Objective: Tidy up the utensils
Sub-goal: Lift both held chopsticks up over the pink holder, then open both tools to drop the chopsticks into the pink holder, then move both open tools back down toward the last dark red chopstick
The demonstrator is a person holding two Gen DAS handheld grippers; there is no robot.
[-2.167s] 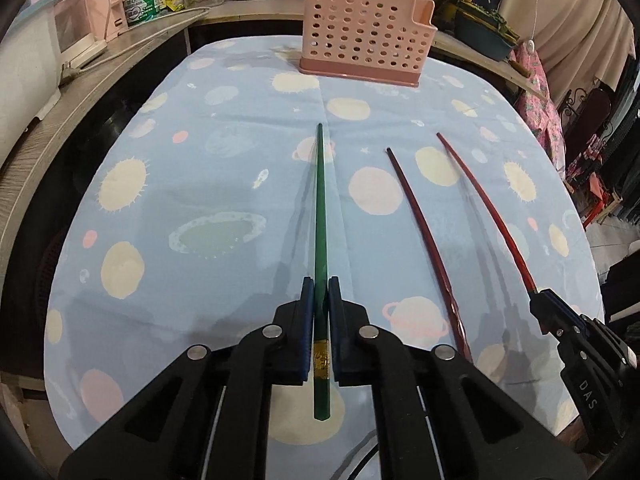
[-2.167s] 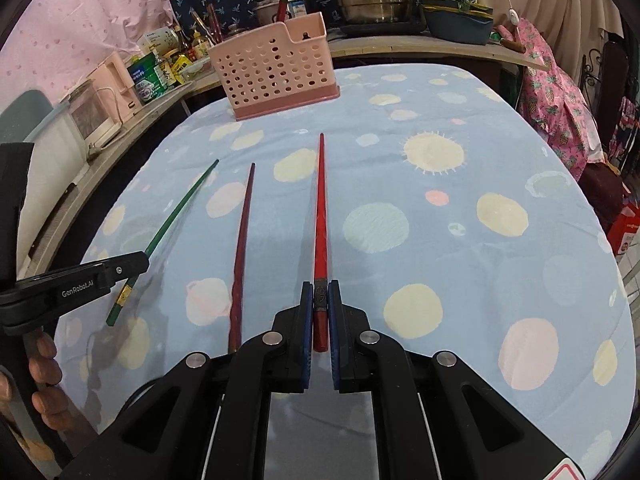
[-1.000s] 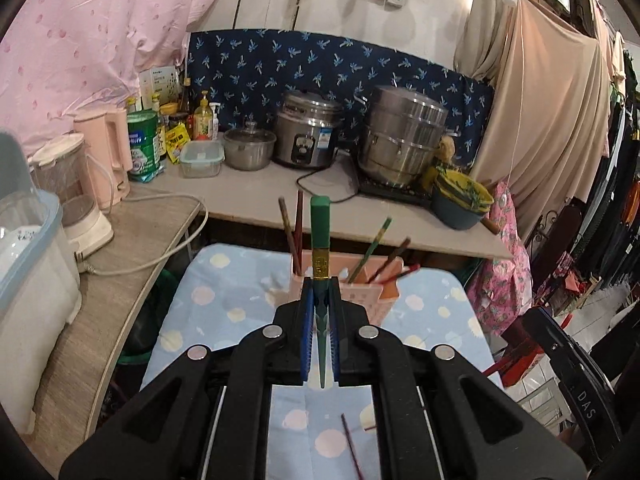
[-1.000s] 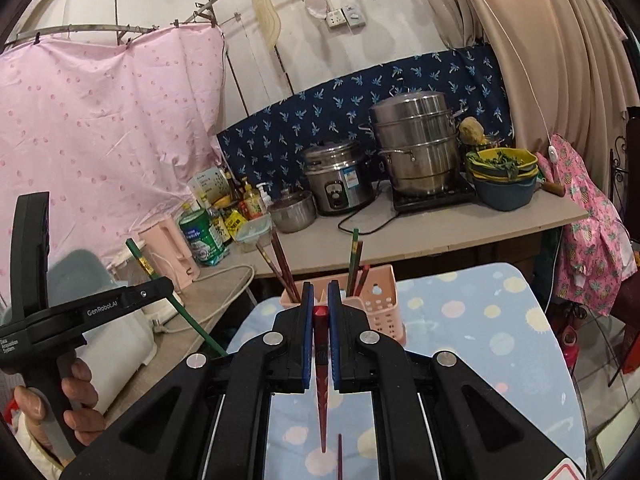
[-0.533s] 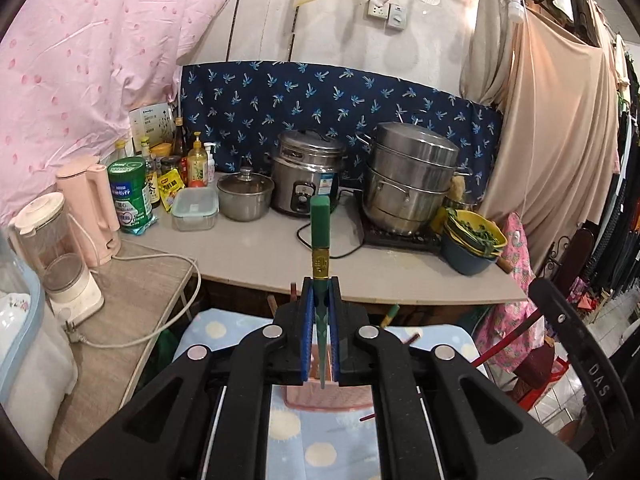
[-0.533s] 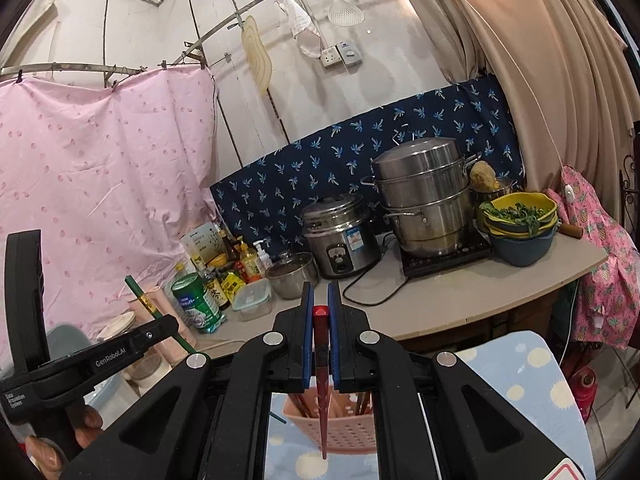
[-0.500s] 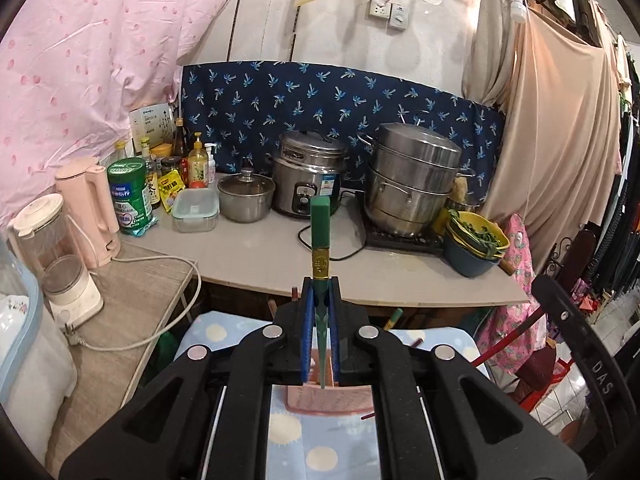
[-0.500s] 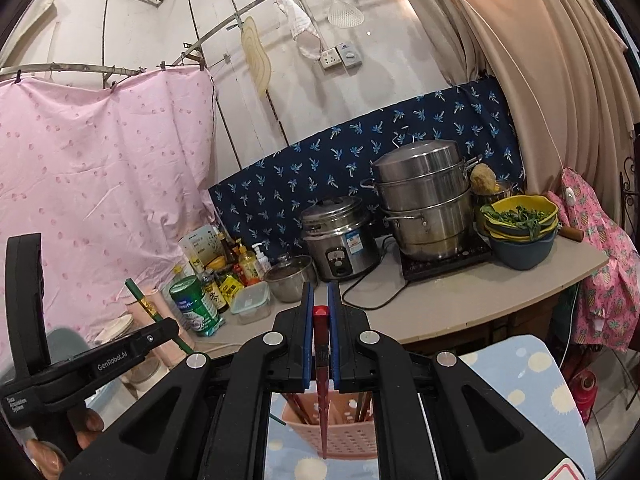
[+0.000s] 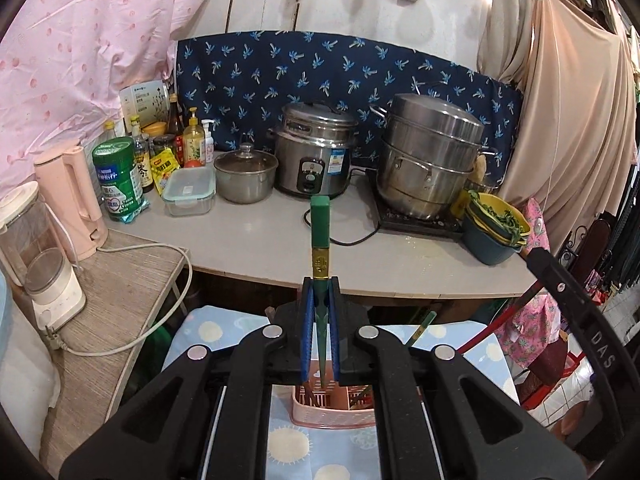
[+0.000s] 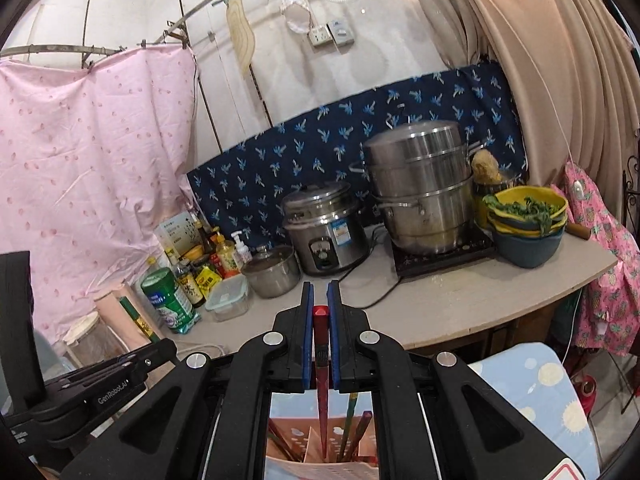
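The left gripper (image 9: 320,312) clamps a green chopstick (image 9: 320,236) upright, tip down over the pink basket (image 9: 334,414) on the near bench. The right gripper (image 10: 321,316) grips a red chopstick (image 10: 321,376) pointing into that basket, with the rice cooker (image 10: 326,228) far behind.

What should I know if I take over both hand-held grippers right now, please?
Left hand-held gripper: shut on the green chopstick, held upright with its tip over the pink basket.
Right hand-held gripper: shut on the red chopstick, also upright, tip pointing into the basket, which already holds several chopsticks.
Done: both chopsticks lifted and brought over the basket.
Left: lower and release each. Whether the tips are already inside cannot be told.
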